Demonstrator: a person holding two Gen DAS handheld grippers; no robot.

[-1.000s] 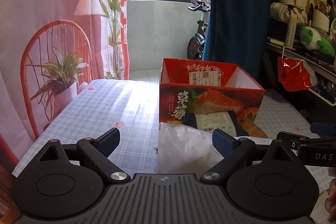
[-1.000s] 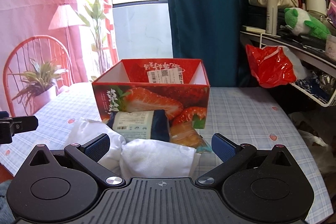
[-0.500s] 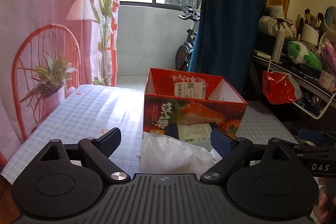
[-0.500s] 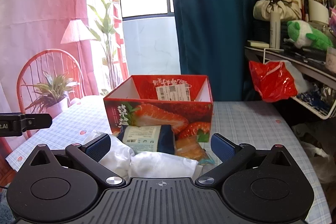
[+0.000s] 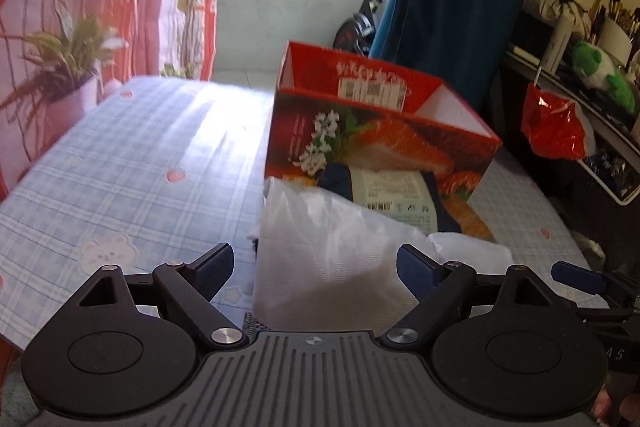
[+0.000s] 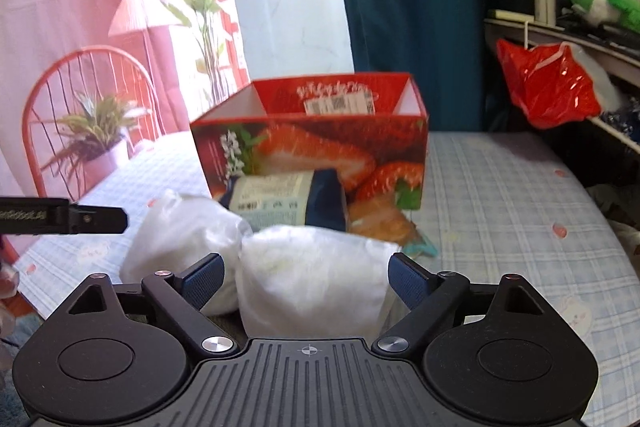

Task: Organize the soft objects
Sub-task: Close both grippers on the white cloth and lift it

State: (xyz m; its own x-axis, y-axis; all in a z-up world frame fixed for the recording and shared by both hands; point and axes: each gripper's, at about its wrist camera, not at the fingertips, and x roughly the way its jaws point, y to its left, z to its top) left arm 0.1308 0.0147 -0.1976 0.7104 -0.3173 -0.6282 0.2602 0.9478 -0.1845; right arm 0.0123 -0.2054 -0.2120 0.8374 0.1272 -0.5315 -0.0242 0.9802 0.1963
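White soft bags lie before both spread, empty grippers, in front of the strawberry box; a navy pack leans against it. Nothing looks boxed yet, though its floor is hidden.

Left gripper was level and pointed forward, fingers spread wide, nothing between the pads touching them. Right gripper was in the same state: level, forward, fingers wide apart, pads clear of contact. The two sat side by side; the right one's finger tip showed at the right edge of the left camera, and the left one's finger stuck into the right camera from the left edge.
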